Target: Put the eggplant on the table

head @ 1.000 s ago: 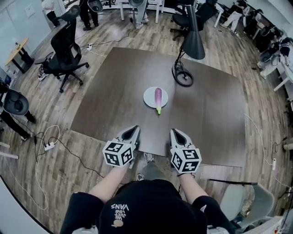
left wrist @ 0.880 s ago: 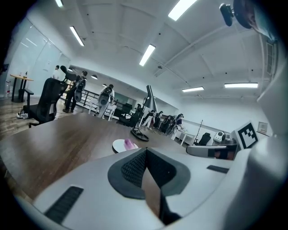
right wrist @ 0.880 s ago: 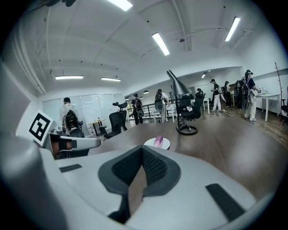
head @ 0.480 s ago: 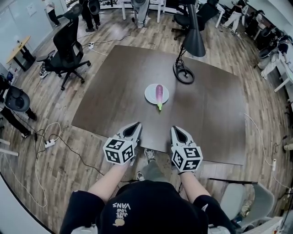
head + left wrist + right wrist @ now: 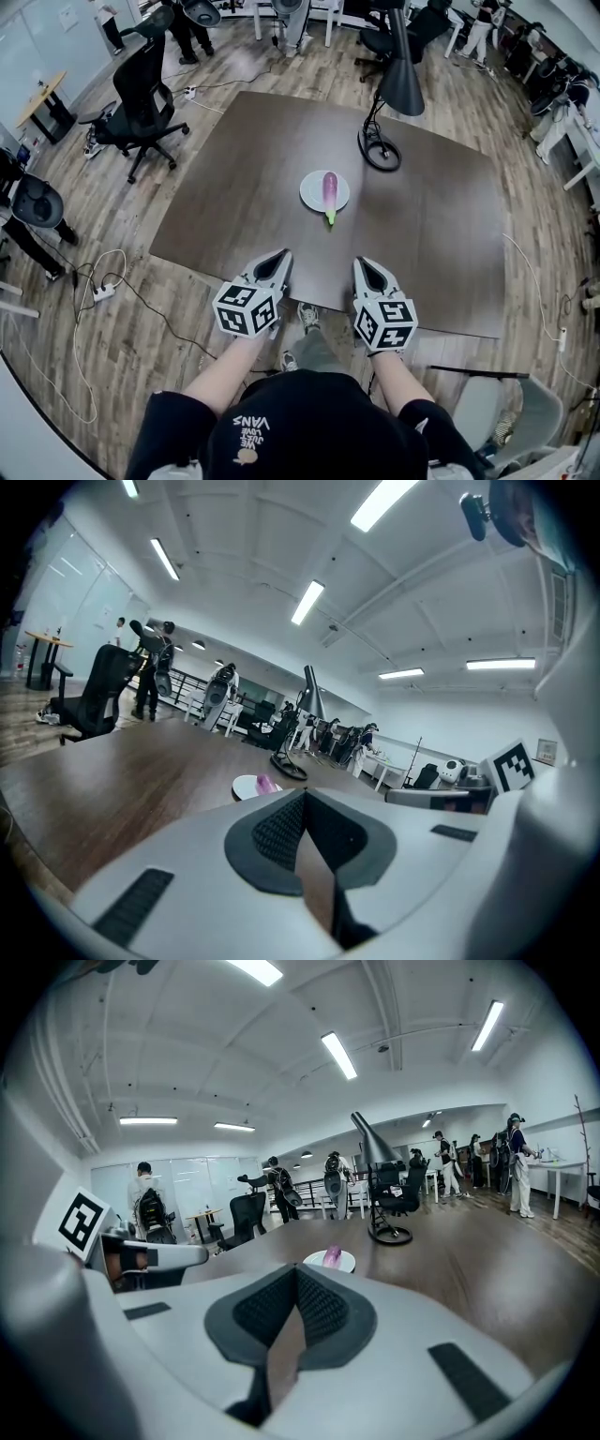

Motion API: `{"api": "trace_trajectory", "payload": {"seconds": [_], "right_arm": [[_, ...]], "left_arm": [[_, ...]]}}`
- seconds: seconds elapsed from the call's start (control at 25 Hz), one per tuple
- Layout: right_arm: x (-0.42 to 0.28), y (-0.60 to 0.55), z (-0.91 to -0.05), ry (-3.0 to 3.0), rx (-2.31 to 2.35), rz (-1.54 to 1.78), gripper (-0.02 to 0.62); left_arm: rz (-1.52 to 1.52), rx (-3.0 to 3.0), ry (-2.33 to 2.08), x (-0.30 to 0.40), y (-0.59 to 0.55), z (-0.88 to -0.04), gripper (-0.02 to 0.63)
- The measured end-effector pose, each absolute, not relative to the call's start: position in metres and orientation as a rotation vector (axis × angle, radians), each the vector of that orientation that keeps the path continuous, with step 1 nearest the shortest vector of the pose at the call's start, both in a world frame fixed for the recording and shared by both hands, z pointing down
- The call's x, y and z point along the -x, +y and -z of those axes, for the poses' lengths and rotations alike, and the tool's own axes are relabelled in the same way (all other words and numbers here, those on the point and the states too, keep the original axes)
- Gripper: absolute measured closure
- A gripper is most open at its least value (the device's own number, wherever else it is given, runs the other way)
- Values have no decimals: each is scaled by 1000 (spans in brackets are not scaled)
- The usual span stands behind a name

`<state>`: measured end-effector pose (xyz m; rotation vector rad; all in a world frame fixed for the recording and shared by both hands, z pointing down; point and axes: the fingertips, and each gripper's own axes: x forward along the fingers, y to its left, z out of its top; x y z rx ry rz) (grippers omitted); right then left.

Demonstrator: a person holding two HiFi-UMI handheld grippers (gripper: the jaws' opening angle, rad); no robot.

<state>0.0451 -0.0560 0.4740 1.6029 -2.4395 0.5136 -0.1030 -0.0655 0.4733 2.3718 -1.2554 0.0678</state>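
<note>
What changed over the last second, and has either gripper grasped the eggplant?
Nothing moved; only the framing drifted slightly. The left gripper and right gripper stay shut and empty at the near edge of the table, and the eggplant still lies on the white plate.

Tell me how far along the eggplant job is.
Done: nothing; the eggplant lies on the white plate. In hand: nothing; left tool and right tool are shut, empty, by the near edge of the table. Left: grasp the eggplant, set it on the table.
</note>
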Motion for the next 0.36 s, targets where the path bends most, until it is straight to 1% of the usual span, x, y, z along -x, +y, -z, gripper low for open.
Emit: {"api": "trace_trajectory", "payload": {"seconds": [0.36], "right_arm": [[-45,-54,-478,-2428,-1600,-543,577]], "left_arm": [[-58,-2358,-1266,104,-64,-476,595]]}}
